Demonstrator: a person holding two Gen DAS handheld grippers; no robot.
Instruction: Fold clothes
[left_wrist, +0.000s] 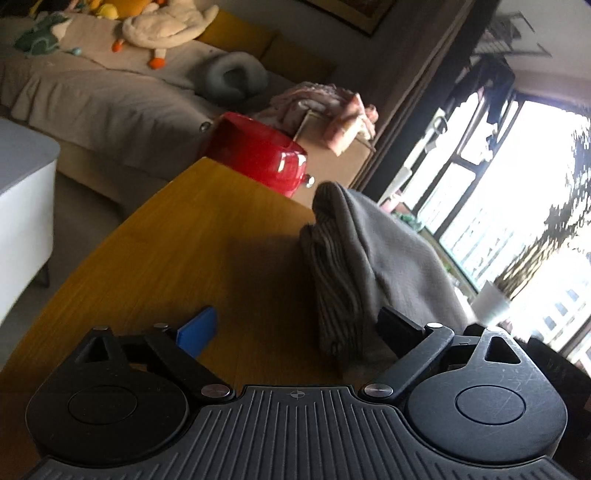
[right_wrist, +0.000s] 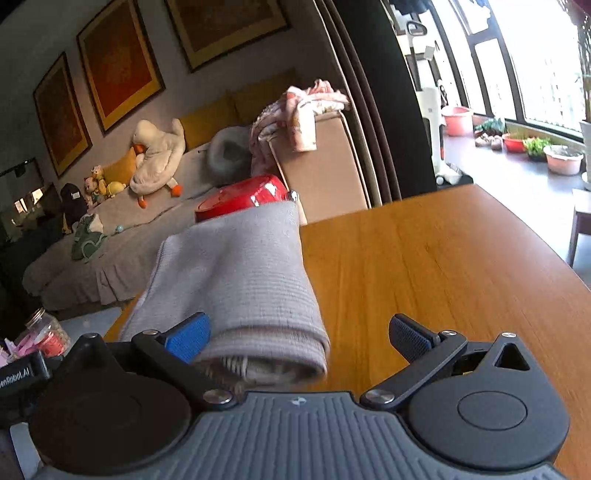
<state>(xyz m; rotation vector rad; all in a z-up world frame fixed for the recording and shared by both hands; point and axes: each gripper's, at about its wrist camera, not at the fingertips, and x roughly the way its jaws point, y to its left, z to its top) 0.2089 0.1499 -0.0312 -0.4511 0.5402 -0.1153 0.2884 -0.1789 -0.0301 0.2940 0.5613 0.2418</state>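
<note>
Left wrist view: my left gripper (left_wrist: 295, 325) fingers spread wide, nothing pinched; folded grey ribbed knit garment (left_wrist: 354, 258) lies bunched on yellow wooden surface (left_wrist: 177, 236), touching right finger, left blue pad (left_wrist: 197, 330) apart. Right wrist view: my right gripper (right_wrist: 299, 338) fingers also spread, garment's rolled fold against left pad, right pad clear. Judge fold done, bundle let go to rest.
</note>
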